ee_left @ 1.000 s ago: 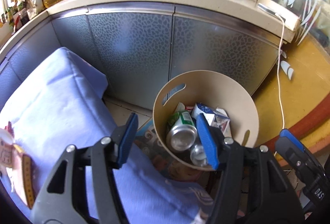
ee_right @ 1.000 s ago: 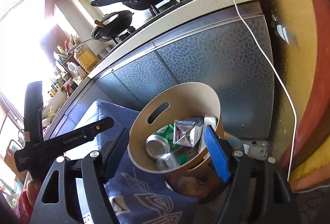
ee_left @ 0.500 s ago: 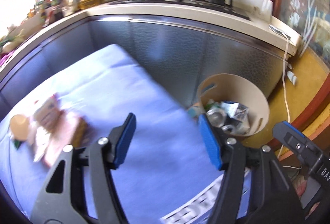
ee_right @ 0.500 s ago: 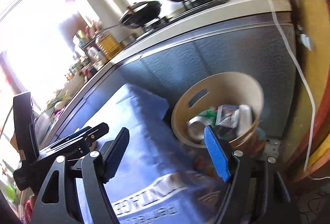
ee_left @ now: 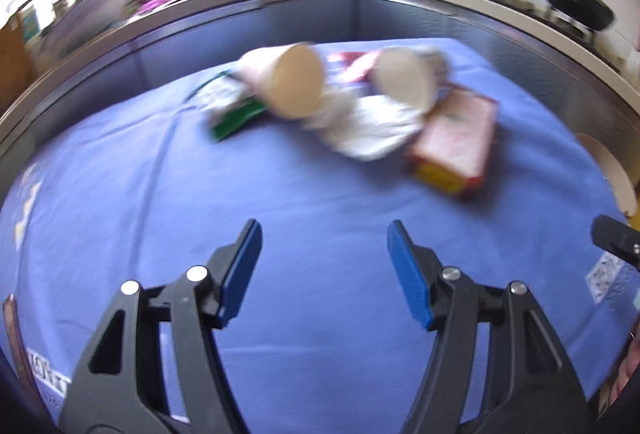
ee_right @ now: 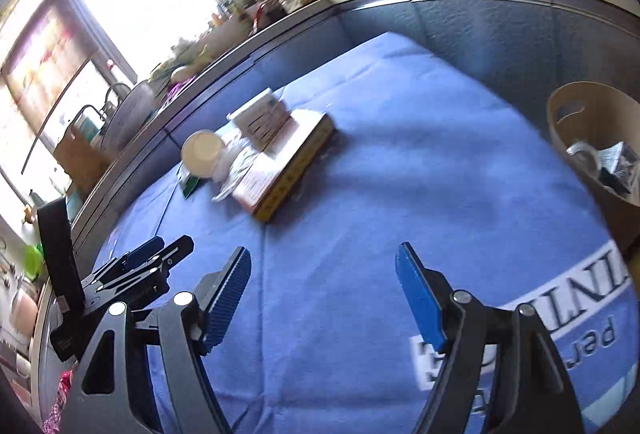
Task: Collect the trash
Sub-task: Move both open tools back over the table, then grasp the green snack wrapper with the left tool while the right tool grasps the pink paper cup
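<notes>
The blue cloth [ee_left: 320, 202] spreads beneath and ahead of both of your grippers and carries all the trash left to collect. The tan bin [ee_right: 576, 138] stands off to the right of your right gripper [ee_right: 324, 290], already holding cans and a carton. Straight ahead of your left gripper [ee_left: 324, 270], well apart from its tips, lies the pile. Its largest piece, the flat pink-and-yellow box [ee_left: 456, 150], sits ahead and to the right; it looks stiff and light, best pinched across its thin edge rather than its broad face. The crumpled white wrapper [ee_left: 368, 130] in the middle looks soft and nearly weightless, so take a bunched fold, not a loose corner. Two paper cups [ee_left: 294, 80] lie on their sides with open mouths toward you; they are likely thin-walled and easily crushed, so close over a rim with one pad inside. The small green packet [ee_left: 236, 118], ahead and to the left, lies flat and may slip. Both grippers stand moderately wide with nothing between their pads.
</notes>
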### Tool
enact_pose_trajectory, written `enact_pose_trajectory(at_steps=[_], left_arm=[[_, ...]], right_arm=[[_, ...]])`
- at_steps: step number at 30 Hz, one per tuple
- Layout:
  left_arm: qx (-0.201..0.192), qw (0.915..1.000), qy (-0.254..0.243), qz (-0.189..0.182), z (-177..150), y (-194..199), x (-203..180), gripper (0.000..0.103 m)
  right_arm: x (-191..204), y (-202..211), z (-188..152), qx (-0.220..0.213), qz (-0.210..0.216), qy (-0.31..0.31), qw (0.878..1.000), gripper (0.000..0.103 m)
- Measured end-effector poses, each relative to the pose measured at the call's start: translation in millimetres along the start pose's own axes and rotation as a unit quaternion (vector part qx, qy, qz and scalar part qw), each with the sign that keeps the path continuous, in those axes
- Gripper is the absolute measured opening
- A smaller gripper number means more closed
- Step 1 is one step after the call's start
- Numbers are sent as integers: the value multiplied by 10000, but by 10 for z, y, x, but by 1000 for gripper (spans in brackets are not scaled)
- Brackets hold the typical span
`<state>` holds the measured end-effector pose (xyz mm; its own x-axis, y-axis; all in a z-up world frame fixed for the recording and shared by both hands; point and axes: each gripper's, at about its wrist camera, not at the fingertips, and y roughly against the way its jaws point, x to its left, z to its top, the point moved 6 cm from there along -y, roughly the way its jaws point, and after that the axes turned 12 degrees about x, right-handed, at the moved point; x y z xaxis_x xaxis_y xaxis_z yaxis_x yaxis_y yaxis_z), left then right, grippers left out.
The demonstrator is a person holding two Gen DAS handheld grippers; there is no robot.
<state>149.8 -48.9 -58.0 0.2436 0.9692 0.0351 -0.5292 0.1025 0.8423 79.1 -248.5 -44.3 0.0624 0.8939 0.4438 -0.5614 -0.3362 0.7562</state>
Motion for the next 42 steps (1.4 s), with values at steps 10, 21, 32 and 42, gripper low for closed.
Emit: enact_pose_trajectory(at_steps=[10,21,32,42], left_arm=[[-75,9913,1238,437,-202,-105,1206,63],[155,9872,1562,-266,-200,-198,1313,66],[446,9594,1876,-2060,928,-520,1651,68],[952,9727,1389,-1594,1425,-1079,1164,71]], right_arm=[[1016,-641,374,561,337,856,9942,57],[1477,-1500,1564,905,1001,-54,9908,37],[1478,-969,1453,402,1136,260,9924,2],[1539,-252,684,-464,343,1546,9863,2]])
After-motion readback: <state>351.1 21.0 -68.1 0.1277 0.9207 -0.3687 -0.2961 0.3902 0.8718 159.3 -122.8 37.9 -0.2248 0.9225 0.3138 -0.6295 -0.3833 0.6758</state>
